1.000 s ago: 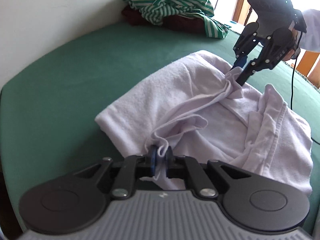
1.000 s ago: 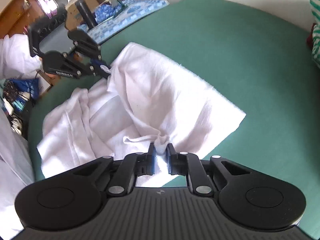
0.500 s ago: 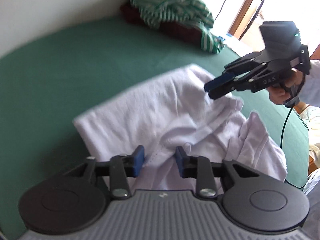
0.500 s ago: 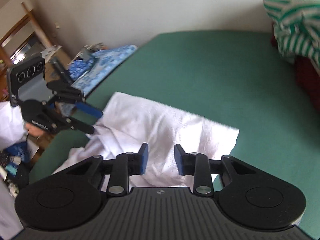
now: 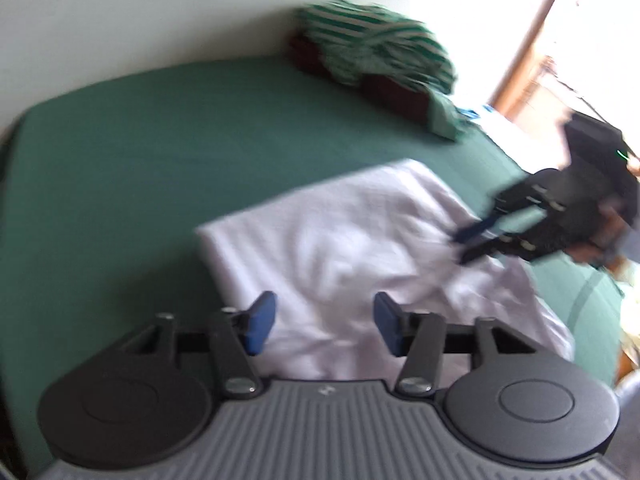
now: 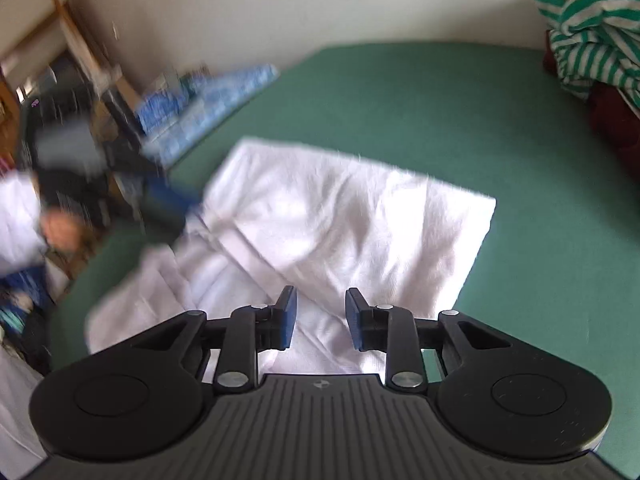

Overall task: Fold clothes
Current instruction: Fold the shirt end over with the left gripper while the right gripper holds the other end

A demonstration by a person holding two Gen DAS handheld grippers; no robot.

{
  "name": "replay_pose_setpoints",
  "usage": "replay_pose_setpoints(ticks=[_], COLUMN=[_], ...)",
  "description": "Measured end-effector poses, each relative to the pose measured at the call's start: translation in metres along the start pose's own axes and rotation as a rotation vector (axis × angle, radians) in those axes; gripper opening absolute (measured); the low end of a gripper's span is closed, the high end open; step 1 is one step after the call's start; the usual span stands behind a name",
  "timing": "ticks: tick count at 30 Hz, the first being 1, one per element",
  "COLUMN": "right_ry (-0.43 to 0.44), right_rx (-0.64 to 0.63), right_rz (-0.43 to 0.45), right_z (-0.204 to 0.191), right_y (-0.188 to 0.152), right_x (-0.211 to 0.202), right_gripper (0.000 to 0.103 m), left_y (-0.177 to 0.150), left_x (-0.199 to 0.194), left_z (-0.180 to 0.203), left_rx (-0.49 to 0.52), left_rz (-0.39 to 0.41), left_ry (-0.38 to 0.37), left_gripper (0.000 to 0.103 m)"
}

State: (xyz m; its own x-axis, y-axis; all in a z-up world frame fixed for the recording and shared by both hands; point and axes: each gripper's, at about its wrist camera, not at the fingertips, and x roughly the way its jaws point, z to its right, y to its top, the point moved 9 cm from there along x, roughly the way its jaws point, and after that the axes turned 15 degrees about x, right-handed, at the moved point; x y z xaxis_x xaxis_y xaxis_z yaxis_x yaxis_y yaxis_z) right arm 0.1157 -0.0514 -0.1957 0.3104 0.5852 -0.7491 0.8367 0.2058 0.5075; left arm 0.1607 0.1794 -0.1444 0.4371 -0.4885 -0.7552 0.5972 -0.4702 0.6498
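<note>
Both tongs released, nothing gripped: L tongs [image 5: 324, 322], R tongs [image 6: 320, 318]. White garment [image 6: 320, 220] lies partly folded on green bed [image 6: 400, 100]. Frames blurry.

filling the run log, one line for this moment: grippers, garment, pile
left gripper: open, empty | right gripper: open, empty | white garment: partly folded, lying on green surface | striped pile: untouched

Bare green bed surface [image 5: 132, 168] lies open to you left of and beyond the white garment [image 5: 352, 240]. The striped clothing pile [image 5: 380, 56] blocks the far corner by the wall; blue patterned clutter [image 6: 200, 108] crowds the opposite edge.
</note>
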Motion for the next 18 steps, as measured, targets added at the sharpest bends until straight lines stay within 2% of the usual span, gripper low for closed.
replay_pose_setpoints(ticks=[2,4,6,9,10,11,12,13,15,18], right_ry=[-0.001,0.002,-0.04,-0.092,-0.081,-0.073,-0.075,-0.082,-0.04,-0.052], right_rx=[0.018,0.089,0.177,0.302,0.334,0.352,0.356,0.357,0.381,0.425], right_rz=[0.013,0.084,0.121,0.144,0.131,0.12,0.114,0.116,0.162,0.127], right_z=[-0.002,0.003,0.016,0.035,0.038,0.041,0.042,0.042,0.038,0.043], right_y=[0.002,0.009,0.009,0.004,0.0,-0.003,-0.005,-0.006,-0.002,-0.009], right_x=[-0.006,-0.022,-0.029,-0.035,-0.033,-0.036,-0.037,-0.037,-0.049,-0.043], right_gripper=[0.028,0.03,0.037,0.038,0.033,0.028,0.016,0.005,0.005,0.006], left_y=[-0.014,-0.024,-0.02,-0.01,-0.01,-0.009,-0.009,-0.01,-0.012,-0.014], left_x=[0.007,0.011,0.006,0.0,0.001,0.003,0.004,0.005,0.005,0.006], left_z=[-0.016,-0.025,-0.024,-0.014,-0.009,-0.005,-0.001,0.0,-0.003,-0.008], left_rx=[-0.108,-0.205,-0.248,-0.269,-0.249,-0.23,-0.213,-0.212,-0.204,-0.193], left_rz=[-0.031,-0.046,-0.008,0.028,0.018,0.007,-0.003,-0.012,-0.021,-0.034], left_ry=[-0.003,-0.017,-0.026,-0.055,-0.057,-0.06,-0.065,-0.079,-0.067,-0.05], left_gripper=[0.056,0.055,0.054,0.041,0.025,0.015,0.003,0.0,0.0,0.002])
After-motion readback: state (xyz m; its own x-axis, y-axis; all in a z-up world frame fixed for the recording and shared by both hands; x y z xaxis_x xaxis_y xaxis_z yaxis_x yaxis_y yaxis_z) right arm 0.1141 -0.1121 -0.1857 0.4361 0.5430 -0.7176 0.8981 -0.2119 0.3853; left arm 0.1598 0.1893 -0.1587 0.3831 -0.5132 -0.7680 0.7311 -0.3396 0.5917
